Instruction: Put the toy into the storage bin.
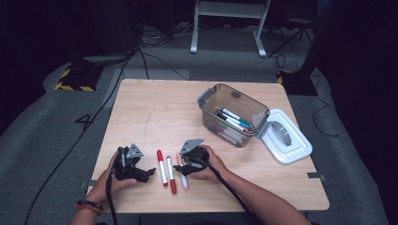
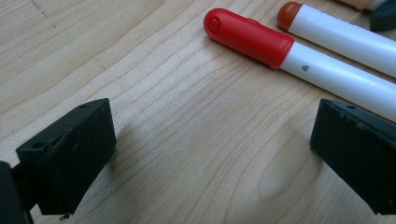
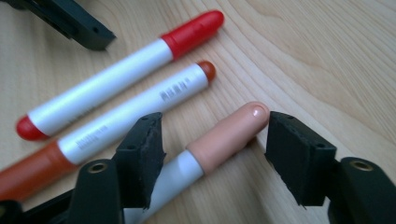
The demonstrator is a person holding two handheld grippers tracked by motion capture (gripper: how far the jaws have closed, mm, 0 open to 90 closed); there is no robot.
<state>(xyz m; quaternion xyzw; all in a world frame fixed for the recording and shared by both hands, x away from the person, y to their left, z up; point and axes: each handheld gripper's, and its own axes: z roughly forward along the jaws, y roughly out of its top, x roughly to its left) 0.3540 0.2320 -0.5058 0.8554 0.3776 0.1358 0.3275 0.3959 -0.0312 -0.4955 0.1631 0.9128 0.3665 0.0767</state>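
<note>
Although no marker is lifted yet, the work in hand looks like clearing loose markers off the bench into the box.

Done so far: the clear box (image 1: 233, 114) at the far right of the bench (image 1: 155, 108) already holds several markers lying in its bottom; its white lid (image 1: 287, 137) lies off, just beside it.

Left on the bench: three markers side by side near the front edge, namely the red marker (image 1: 161, 167), the orange-red marker (image 1: 171, 175) and the peach marker (image 1: 182, 177), all well apart from the box.

Right gripper (image 3: 212, 140): down at the peach marker (image 3: 212, 144), jaws half open and set either side of its cap. One jaw is near the cap's tip, but neither presses on it, so I judge the grasp not yet made.

Left gripper (image 2: 210, 154): jaws wide with bare wood between them, resting low beside the red marker (image 2: 299, 58) and touching nothing.

Progress: by my reading, well along but not finished.

Still to do: close on the peach marker, carry it to the box, then do the same for the other two; the lid perhaps last.
</note>
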